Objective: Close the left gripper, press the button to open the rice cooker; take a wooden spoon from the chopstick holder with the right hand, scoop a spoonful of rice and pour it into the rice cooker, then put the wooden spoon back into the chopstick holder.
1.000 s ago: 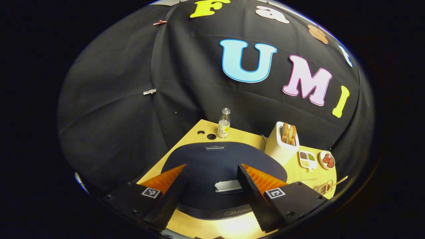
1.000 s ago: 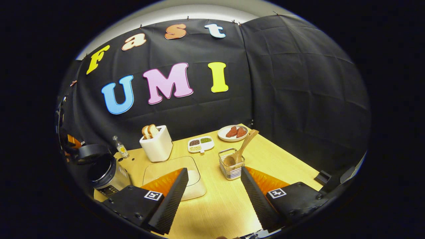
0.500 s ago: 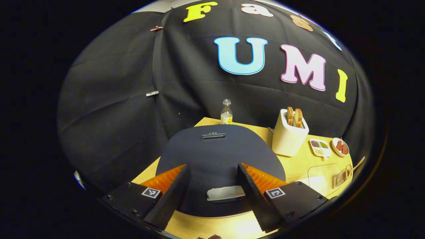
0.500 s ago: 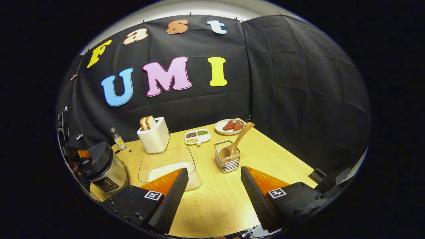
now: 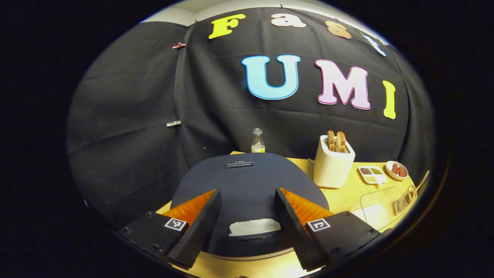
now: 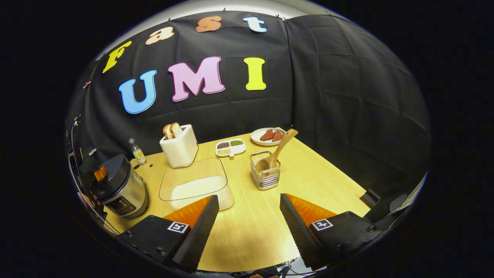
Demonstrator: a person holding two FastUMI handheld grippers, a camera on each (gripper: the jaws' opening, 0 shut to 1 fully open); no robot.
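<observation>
Button (image 5: 254, 227) fronts left gripper view; right gripper view catches wooden spoon (image 6: 278, 148).

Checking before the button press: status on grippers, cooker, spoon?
Left gripper open, over rice cooker, lid shut. Right gripper open above table. Wooden spoon in chopstick holder. Nothing blocking.
</observation>
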